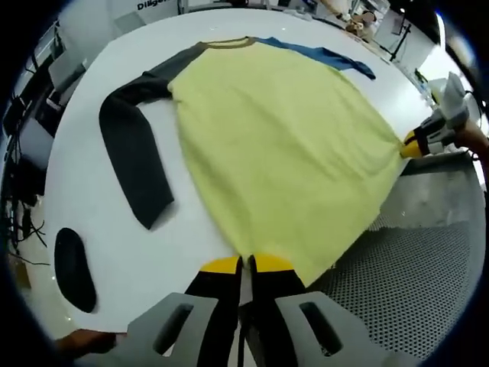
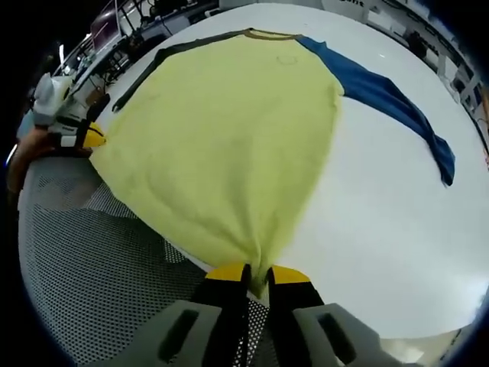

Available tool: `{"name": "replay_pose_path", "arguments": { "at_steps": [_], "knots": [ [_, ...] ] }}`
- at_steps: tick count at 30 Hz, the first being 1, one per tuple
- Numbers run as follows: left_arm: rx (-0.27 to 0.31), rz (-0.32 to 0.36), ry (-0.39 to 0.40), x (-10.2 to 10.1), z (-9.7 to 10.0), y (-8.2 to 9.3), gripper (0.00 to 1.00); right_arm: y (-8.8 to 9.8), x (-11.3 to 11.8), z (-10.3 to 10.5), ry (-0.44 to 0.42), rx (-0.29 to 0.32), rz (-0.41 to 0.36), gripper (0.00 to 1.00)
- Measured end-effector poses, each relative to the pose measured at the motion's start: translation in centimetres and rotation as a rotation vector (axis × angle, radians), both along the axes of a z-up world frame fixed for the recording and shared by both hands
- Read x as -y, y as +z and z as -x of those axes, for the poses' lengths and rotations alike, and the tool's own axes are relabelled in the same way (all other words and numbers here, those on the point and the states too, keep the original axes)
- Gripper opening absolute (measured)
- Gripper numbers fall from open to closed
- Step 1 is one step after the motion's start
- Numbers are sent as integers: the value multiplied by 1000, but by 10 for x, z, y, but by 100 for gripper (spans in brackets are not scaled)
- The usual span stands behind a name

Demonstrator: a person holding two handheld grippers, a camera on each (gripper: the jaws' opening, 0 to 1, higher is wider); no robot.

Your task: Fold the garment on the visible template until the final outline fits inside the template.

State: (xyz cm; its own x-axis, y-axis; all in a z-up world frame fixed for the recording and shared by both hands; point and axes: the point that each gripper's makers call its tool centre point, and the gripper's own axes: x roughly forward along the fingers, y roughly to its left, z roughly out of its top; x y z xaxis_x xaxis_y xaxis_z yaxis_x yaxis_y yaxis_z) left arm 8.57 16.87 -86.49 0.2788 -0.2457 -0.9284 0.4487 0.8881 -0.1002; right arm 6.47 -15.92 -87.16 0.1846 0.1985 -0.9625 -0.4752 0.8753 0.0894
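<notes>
Left gripper view: left claw (image 1: pixel 244 264) pinching yellow shirt (image 1: pixel 283 145) hem; right claw (image 2: pixel 257 273) likewise; no legible writing.

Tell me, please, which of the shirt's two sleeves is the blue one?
The blue sleeve lies on the right gripper's side, stretched across the white table. The other sleeve is dark grey, on the left gripper's side.

white table (image 1: pixel 191 229) | yellow shirt (image 1: pixel 275 145) spread flat | dark patch (image 1: pixel 74 269), maybe template

White table (image 1: pixel 92 199); perforated metal surface (image 2: pixel 92 290) just beside it.
</notes>
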Motion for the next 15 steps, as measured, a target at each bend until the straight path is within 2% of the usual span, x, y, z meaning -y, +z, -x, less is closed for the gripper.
{"name": "replay_pose_path", "arguments": {
  "at_steps": [3, 6, 8, 12, 15],
  "knots": [
    [10, 5, 14, -2, 0, 3, 4, 4, -2, -4, 3, 25, -18, 11],
    [34, 34, 31, 1, -3, 8, 16, 9, -7, -8, -9, 44, -70, 17],
    [50, 57, 35, 4, -4, 11, 20, 12, -7, -11, -14, 60, -81, 23],
    [111, 74, 42, 4, -11, 19, 27, 19, -11, -20, -36, 110, -123, 40],
    [137, 89, 51, 6, -13, 23, 38, 28, -18, -27, -42, 153, -177, 50]
  ]
}}
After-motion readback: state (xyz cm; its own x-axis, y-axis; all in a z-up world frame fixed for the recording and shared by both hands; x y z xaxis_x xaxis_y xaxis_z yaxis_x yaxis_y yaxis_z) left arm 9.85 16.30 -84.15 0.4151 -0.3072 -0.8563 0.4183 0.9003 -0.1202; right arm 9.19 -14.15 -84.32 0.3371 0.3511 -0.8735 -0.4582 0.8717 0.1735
